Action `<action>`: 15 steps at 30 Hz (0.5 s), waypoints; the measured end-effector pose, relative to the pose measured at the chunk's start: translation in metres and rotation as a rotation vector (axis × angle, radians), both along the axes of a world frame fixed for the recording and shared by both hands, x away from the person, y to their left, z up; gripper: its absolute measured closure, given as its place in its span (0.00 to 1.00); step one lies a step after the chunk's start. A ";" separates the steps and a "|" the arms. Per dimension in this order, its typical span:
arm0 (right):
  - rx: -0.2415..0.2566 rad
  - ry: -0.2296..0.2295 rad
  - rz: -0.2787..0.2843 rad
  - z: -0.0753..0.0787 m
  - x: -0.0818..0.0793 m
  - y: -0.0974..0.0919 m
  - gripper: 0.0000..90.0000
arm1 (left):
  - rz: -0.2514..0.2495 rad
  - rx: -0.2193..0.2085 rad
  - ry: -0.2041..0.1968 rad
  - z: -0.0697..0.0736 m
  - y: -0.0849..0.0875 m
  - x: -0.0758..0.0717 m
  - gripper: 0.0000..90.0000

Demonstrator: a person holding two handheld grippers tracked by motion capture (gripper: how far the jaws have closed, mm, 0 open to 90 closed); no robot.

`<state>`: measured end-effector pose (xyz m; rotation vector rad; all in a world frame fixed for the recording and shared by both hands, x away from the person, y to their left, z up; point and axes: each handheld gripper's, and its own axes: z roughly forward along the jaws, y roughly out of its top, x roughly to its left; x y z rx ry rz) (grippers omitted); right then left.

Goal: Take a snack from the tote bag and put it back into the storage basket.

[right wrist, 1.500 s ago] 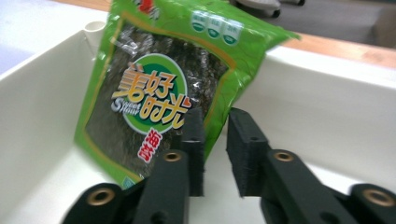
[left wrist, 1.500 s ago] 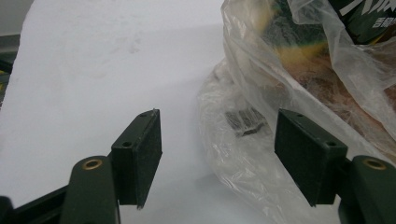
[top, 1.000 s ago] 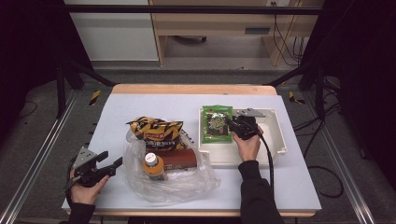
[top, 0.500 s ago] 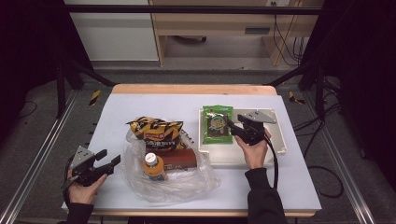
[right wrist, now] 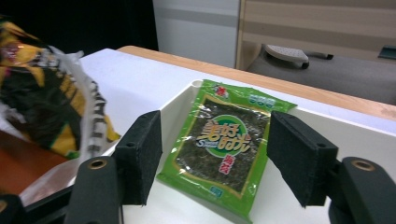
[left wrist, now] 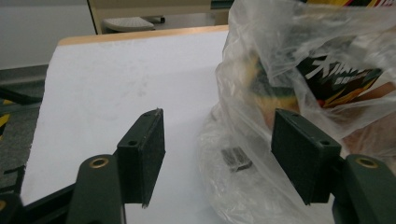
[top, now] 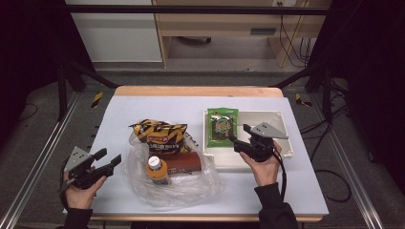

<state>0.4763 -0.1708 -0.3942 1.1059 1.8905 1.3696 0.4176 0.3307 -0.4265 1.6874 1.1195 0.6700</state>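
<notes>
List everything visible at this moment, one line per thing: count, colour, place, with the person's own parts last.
Table: one, white top with a wooden far edge, centre.
Tray: one, white, right half of the table.
Seaweed packet: one, green, flat in the tray's left part.
Plastic bag: one, clear, crumpled left of the tray.
Snack bag: one, yellow and black, at the plastic bag's far edge.
Bottle: one, orange with a white cap, inside the plastic bag.
Brown packet: one, beside the bottle.
Left gripper: black, open, near the plastic bag.
Right gripper: black, jaws just opened, empty, above the tray.
</notes>
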 end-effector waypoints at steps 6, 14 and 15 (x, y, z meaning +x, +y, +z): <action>0.022 -0.015 0.030 0.005 -0.013 0.004 0.36 | -0.011 -0.016 -0.006 0.008 -0.001 -0.001 0.38; 0.052 -0.075 0.126 0.012 -0.023 0.023 0.41 | -0.047 -0.024 -0.026 0.021 -0.008 -0.005 0.38; 0.052 -0.079 0.139 0.013 -0.024 0.027 0.41 | -0.052 -0.027 -0.028 0.023 -0.009 -0.005 0.38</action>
